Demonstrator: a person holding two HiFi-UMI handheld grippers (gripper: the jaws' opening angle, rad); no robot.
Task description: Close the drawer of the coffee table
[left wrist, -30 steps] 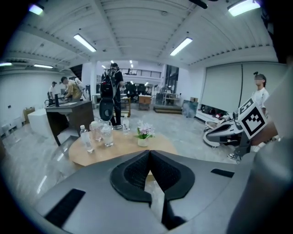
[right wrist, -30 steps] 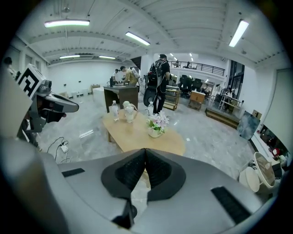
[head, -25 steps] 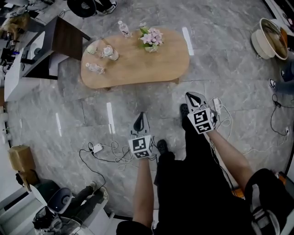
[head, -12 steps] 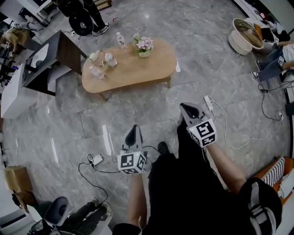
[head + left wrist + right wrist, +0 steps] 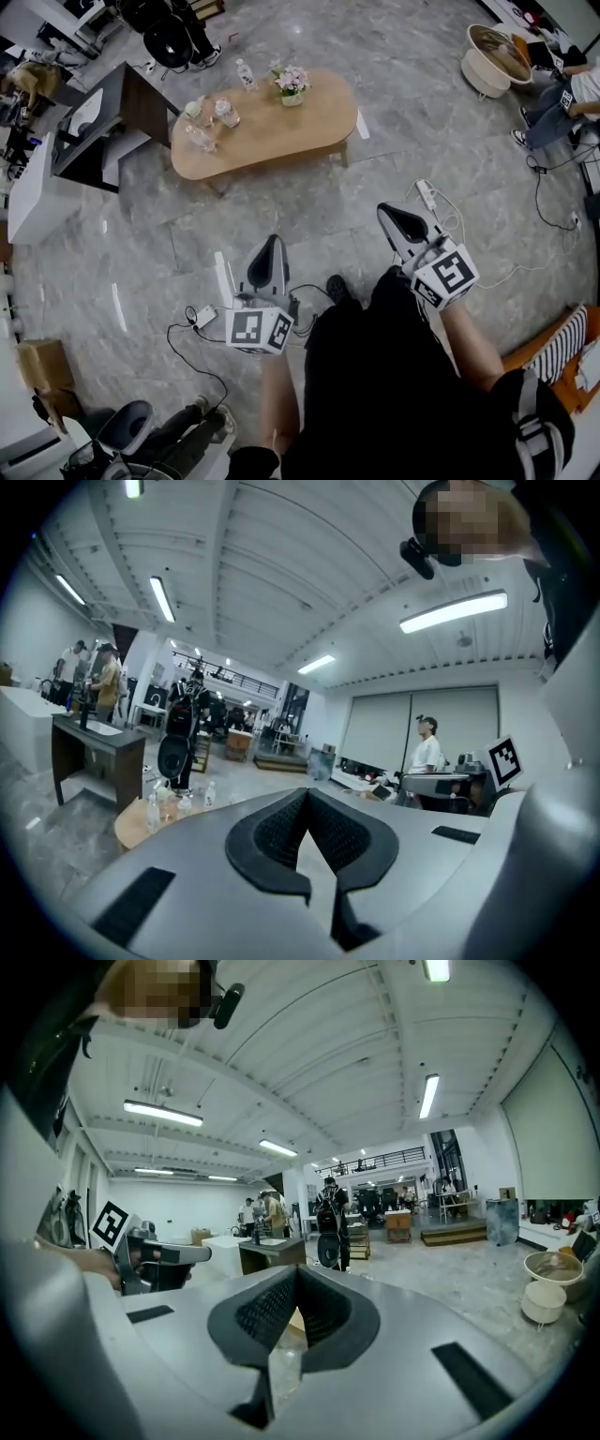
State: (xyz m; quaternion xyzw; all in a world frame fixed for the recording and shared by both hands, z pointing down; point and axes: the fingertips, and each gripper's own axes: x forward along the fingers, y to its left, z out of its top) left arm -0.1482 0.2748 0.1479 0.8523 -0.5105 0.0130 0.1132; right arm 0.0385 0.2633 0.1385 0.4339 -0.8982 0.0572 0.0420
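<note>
Since no drawer front shows past the rim of the coffee table (image 5: 281, 127) from above, its drawer is either pushed home already or open on a side that the top hides, and I cannot tell which. The oval surface stands well apart from the person, further up the floor than both hands. The left tool (image 5: 269, 251) and the right tool (image 5: 396, 217) each have their jaws together on nothing and point roughly level toward that surface. Whichever stage this is, doing it well means, in my judgement, walking with care. A power strip (image 5: 427, 194) and a white adapter (image 5: 201, 316) lie on the floor with loose cables near the feet, and the things standing on the top would tip at a knock. By count: one coffee table, two tools, four clear bottles (image 5: 223, 112) as far as I can make out, one pot of flowers (image 5: 289, 82), one power strip, one adapter.
</note>
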